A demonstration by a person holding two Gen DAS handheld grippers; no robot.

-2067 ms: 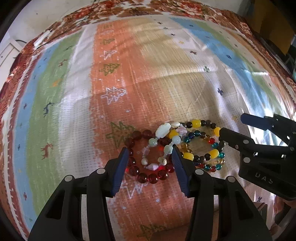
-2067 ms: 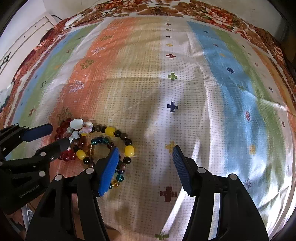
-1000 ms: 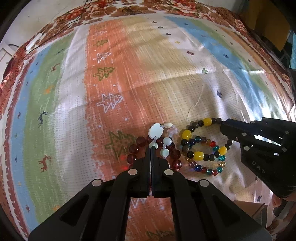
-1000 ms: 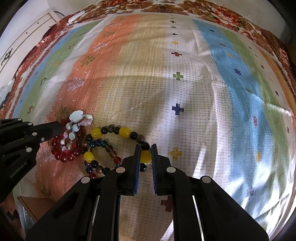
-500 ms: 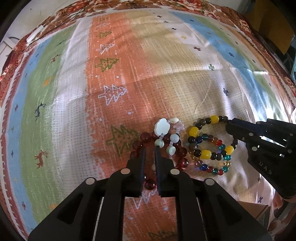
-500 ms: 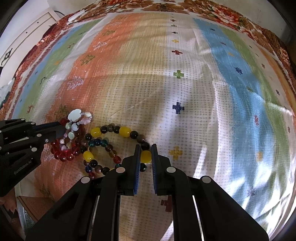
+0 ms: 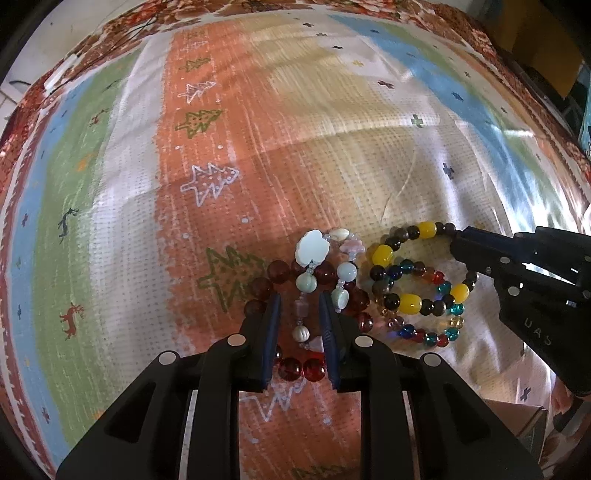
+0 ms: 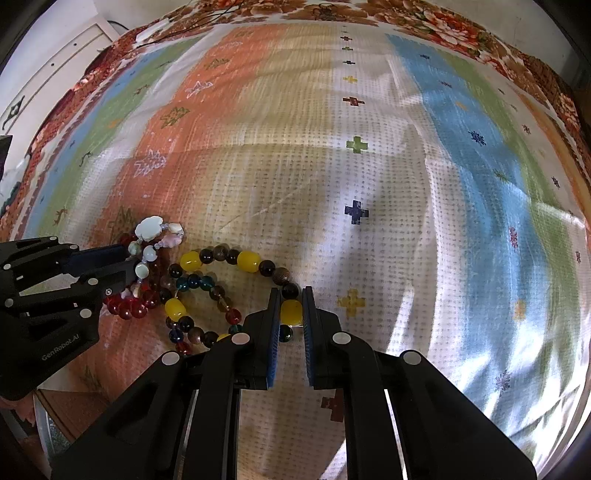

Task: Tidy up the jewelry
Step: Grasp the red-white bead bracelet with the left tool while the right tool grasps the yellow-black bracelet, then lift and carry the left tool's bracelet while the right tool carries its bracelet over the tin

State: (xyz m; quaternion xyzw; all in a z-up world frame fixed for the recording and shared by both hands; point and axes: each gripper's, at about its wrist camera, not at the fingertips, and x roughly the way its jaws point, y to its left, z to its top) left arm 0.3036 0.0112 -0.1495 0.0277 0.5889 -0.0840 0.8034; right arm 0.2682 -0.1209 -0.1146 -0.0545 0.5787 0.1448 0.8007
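Note:
Several bead bracelets lie in a heap on a striped cloth. A yellow-and-dark bead bracelet lies over a smaller multicoloured glass one. My right gripper is shut on a yellow bead of the yellow-and-dark bracelet. A dark red bead bracelet lies under a pale shell-and-stone one. My left gripper straddles the pale strand with its jaws a little apart, not pinching it. The left gripper shows at the left of the right wrist view.
The striped cloth with tree and cross motifs covers the whole surface. A floral border runs along its far edge. A white cabinet stands beyond the far left corner. A cardboard edge shows at lower right.
My left gripper was shut a second ago and has opened a little over the pale strand. My right gripper stays shut on the yellow bead.

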